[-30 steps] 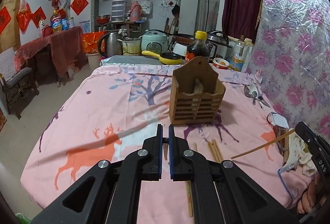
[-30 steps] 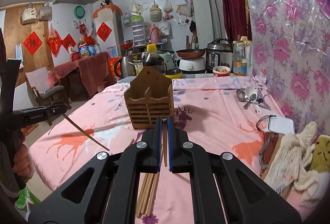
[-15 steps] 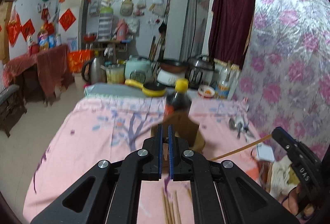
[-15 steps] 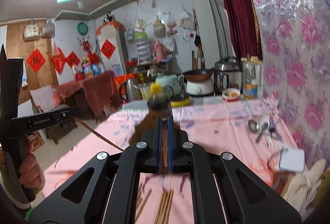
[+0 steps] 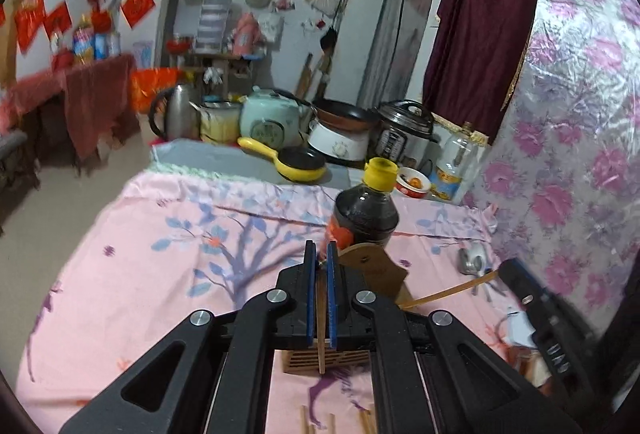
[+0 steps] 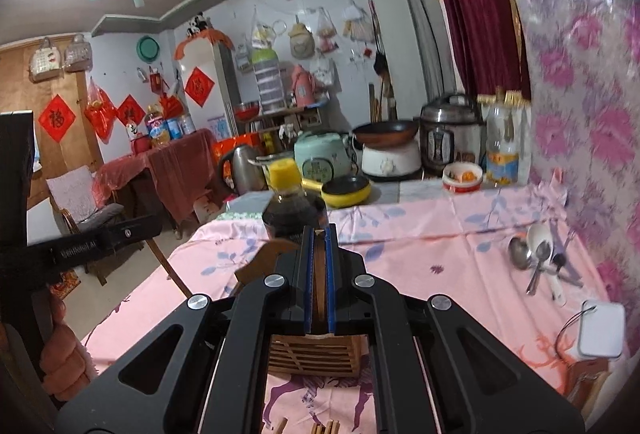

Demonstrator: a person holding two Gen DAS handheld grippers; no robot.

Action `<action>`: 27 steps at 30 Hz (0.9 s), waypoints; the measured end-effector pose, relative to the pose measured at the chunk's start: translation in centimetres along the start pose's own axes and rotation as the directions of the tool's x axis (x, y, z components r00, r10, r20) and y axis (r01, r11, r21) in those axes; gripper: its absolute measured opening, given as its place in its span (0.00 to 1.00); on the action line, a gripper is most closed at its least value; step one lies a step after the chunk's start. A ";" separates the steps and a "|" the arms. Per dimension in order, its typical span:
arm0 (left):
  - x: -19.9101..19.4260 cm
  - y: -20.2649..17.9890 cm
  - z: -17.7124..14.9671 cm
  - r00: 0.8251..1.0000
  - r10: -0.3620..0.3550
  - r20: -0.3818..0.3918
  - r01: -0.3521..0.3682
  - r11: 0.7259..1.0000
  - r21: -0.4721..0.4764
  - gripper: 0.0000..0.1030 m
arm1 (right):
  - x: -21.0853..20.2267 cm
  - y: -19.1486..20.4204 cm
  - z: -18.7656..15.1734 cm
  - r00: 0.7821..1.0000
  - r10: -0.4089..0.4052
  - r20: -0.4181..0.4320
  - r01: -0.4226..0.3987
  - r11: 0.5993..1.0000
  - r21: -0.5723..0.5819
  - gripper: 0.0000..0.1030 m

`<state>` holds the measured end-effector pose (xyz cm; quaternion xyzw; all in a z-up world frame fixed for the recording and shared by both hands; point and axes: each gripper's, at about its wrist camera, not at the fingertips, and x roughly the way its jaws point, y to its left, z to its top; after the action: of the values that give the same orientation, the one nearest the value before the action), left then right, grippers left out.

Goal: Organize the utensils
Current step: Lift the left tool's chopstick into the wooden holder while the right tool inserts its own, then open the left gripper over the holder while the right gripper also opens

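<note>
My left gripper (image 5: 320, 248) is shut on a wooden chopstick (image 5: 321, 334) that hangs down between its blue pads, just above the wooden utensil holder (image 5: 374, 268). My right gripper (image 6: 319, 232) is shut on another chopstick (image 6: 319, 274), directly over the same holder (image 6: 312, 354). In the left wrist view the right gripper (image 5: 505, 268) comes in from the right with its chopstick (image 5: 448, 290) slanting toward the holder. In the right wrist view the left gripper (image 6: 154, 224) is at the left, its chopstick (image 6: 168, 266) angled downward. Several loose chopsticks (image 5: 332, 422) lie on the cloth in front.
A dark sauce bottle (image 5: 366, 210) with a yellow cap stands right behind the holder. Spoons (image 6: 536, 254) and a white tag-like device (image 6: 600, 330) lie at the right by the flowered wall. Cookers, a kettle and a yellow pan (image 5: 300, 162) crowd the table's far end.
Both grippers have moved forward and risen, each keeping its chopstick. The holder, earlier well ahead of the jaws, now sits under them, and the loose chopsticks have slid to the bottom edge.
</note>
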<state>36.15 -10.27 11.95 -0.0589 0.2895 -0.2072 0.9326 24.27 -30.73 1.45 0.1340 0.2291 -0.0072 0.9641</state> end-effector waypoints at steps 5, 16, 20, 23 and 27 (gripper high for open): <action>-1.7 -0.9 2.1 0.998 -0.014 0.055 0.012 0.999 0.030 0.05 | -0.1 0.1 0.7 1.000 0.010 0.020 -0.010 1.000 0.000 0.06; 1.4 -0.5 1.8 0.990 0.066 0.122 -0.068 0.998 0.014 0.07 | 2.0 -0.9 -0.3 0.998 0.018 -0.053 -0.017 1.000 0.024 0.10; 2.9 0.9 -0.8 0.991 0.125 0.045 -0.126 0.992 0.004 0.51 | 1.6 -1.8 -0.4 0.998 0.003 -0.066 0.001 0.998 0.059 0.14; 1.5 1.9 -1.5 0.986 0.156 0.056 -0.156 0.988 -0.003 0.57 | 0.3 -1.9 -0.1 0.999 -0.004 -0.042 0.007 0.997 0.071 0.16; -0.7 3.3 -2.9 0.979 0.193 0.057 -0.191 0.981 -0.042 0.69 | -2.0 -1.7 -0.4 1.000 -0.018 -0.013 0.019 0.997 0.076 0.23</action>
<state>35.14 -6.95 9.11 -0.0540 0.2689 -0.1089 0.9555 22.21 -32.36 1.55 0.1687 0.2358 -0.0243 0.9567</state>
